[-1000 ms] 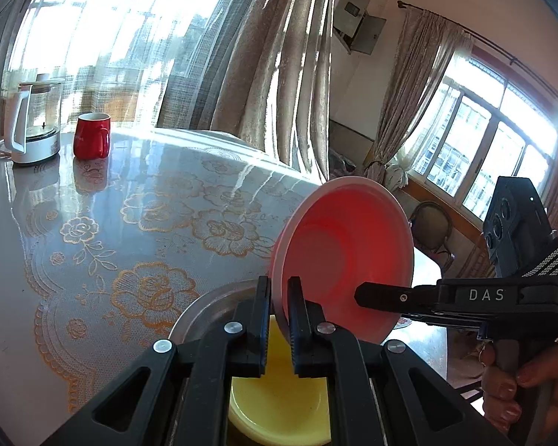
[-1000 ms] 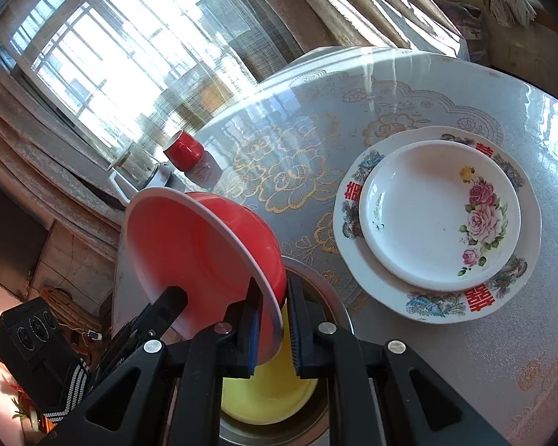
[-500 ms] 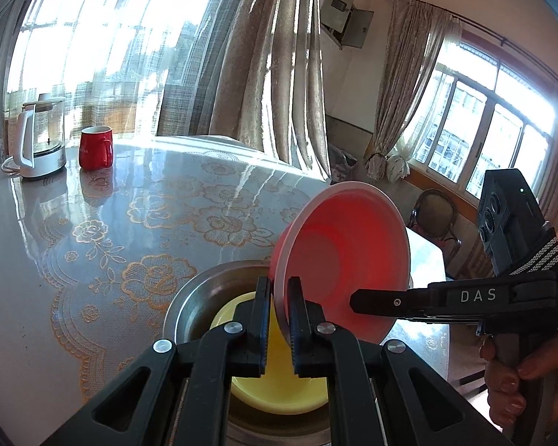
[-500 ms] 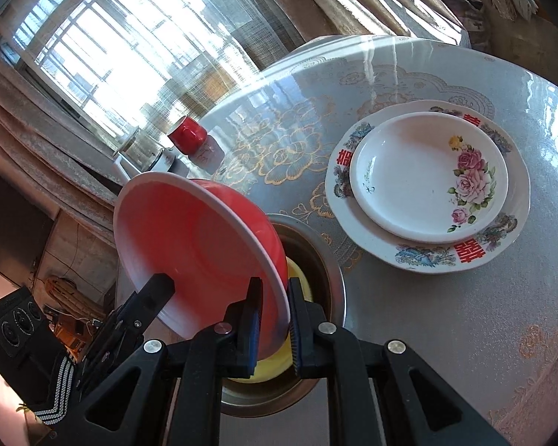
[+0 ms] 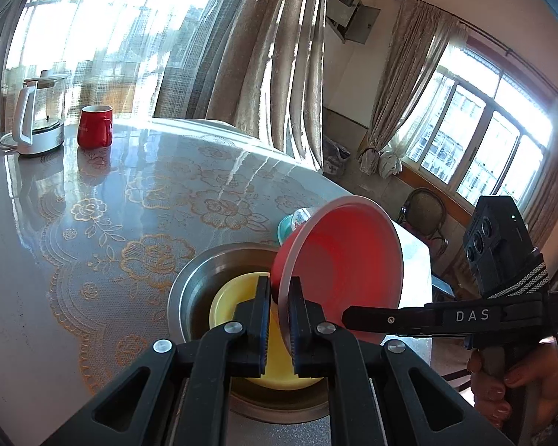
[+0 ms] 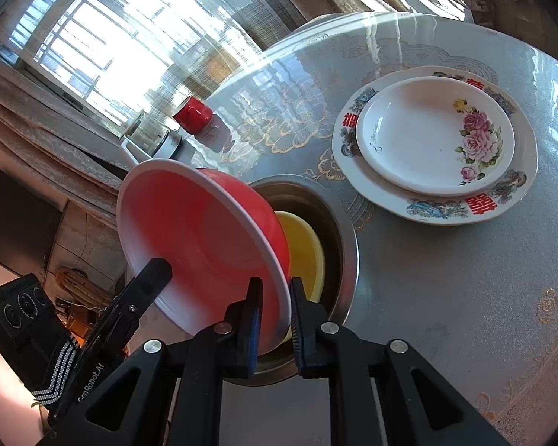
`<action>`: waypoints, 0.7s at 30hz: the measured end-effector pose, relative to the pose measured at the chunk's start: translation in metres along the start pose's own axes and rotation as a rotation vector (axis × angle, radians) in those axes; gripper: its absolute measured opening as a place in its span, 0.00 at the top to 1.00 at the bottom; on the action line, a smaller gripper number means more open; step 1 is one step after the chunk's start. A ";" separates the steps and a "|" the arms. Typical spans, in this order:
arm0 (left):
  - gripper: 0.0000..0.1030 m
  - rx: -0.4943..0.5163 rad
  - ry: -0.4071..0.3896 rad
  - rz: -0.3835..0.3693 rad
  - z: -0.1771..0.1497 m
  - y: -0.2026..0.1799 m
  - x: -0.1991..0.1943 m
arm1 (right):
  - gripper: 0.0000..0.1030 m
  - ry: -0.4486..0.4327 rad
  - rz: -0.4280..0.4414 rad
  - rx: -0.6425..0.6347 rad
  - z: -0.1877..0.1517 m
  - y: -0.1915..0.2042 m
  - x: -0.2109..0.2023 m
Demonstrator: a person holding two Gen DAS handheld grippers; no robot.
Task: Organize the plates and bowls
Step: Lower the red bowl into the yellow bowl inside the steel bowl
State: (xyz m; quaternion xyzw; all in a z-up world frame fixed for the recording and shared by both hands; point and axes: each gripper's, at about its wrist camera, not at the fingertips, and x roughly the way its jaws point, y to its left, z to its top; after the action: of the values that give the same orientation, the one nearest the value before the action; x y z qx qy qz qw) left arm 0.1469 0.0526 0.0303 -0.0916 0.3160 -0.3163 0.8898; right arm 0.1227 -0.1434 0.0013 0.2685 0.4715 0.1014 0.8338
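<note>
Both grippers pinch the rim of a red bowl (image 5: 348, 264), which is tilted on edge above a steel bowl (image 5: 197, 278) that holds a yellow bowl (image 5: 230, 297). My left gripper (image 5: 279, 319) is shut on the near rim. My right gripper (image 6: 272, 319) is shut on the opposite rim of the red bowl (image 6: 201, 238). The steel bowl (image 6: 344, 245) and the yellow bowl (image 6: 303, 256) show beneath it in the right wrist view. A small floral plate (image 6: 427, 133) lies stacked on a larger patterned plate (image 6: 517, 189) to the right.
A red mug (image 5: 94, 126) and a glass kettle (image 5: 39, 119) stand at the far edge of the round table (image 5: 93, 204). A teal item (image 5: 290, 223) peeks out behind the red bowl. A chair (image 5: 424, 212) stands beyond the table.
The red bowl has moved forward and down over the steel bowl, both grippers still clamped on its rim. More of the yellow bowl and the steel bowl shows now.
</note>
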 end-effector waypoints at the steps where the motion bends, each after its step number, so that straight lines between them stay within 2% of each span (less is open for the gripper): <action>1: 0.91 0.010 0.005 0.008 -0.001 -0.001 0.001 | 0.86 0.005 0.006 0.007 -0.001 -0.001 0.000; 4: 0.91 0.033 0.017 0.021 -0.003 -0.004 0.002 | 0.86 0.011 0.009 0.015 -0.002 -0.002 0.000; 9: 0.91 0.050 0.080 0.041 -0.008 -0.007 0.010 | 0.85 0.005 0.007 0.038 -0.001 -0.007 -0.002; 14: 0.91 0.056 0.087 0.034 -0.018 -0.009 0.003 | 0.85 0.014 0.006 0.051 -0.002 -0.010 -0.001; 18: 0.91 0.021 0.090 0.006 -0.022 -0.002 -0.001 | 0.85 0.023 0.014 0.051 -0.002 -0.011 0.000; 21: 0.91 -0.035 0.117 0.013 -0.023 0.007 0.005 | 0.85 0.035 0.011 0.058 -0.001 -0.012 0.005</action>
State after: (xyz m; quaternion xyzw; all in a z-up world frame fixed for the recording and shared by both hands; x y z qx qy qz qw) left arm 0.1391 0.0559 0.0070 -0.0865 0.3737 -0.3100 0.8699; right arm 0.1238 -0.1505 -0.0092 0.2933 0.4874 0.0972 0.8167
